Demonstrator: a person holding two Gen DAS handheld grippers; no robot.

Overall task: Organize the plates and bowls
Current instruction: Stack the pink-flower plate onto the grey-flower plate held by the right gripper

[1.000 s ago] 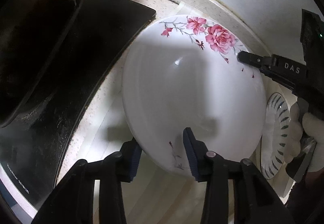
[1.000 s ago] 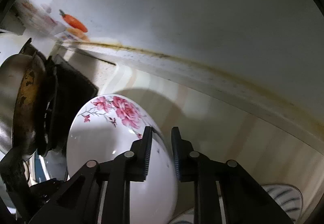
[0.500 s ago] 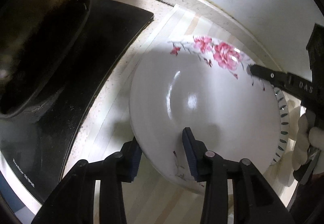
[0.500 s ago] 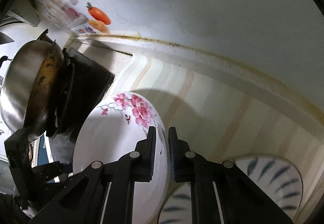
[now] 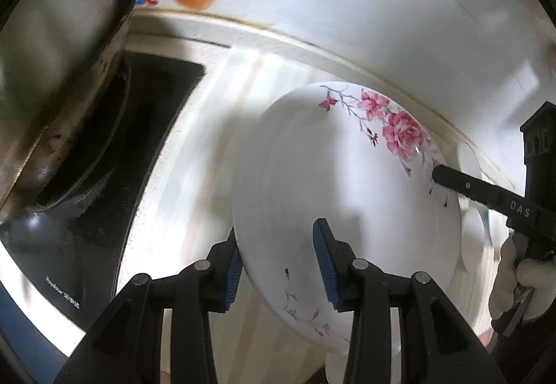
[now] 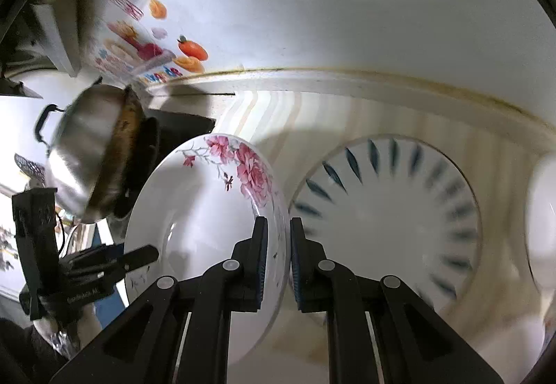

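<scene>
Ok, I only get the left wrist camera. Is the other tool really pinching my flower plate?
Observer: Yes. The right tool has one finger on each face of the flower plate, right at its rim.
Operator: What's past the plate?
Observer: A white plate with blue leaf marks lies flat, just beside it.
Operator: Anything more?
Observer: A plain white dish pokes in at the far right edge.
</scene>
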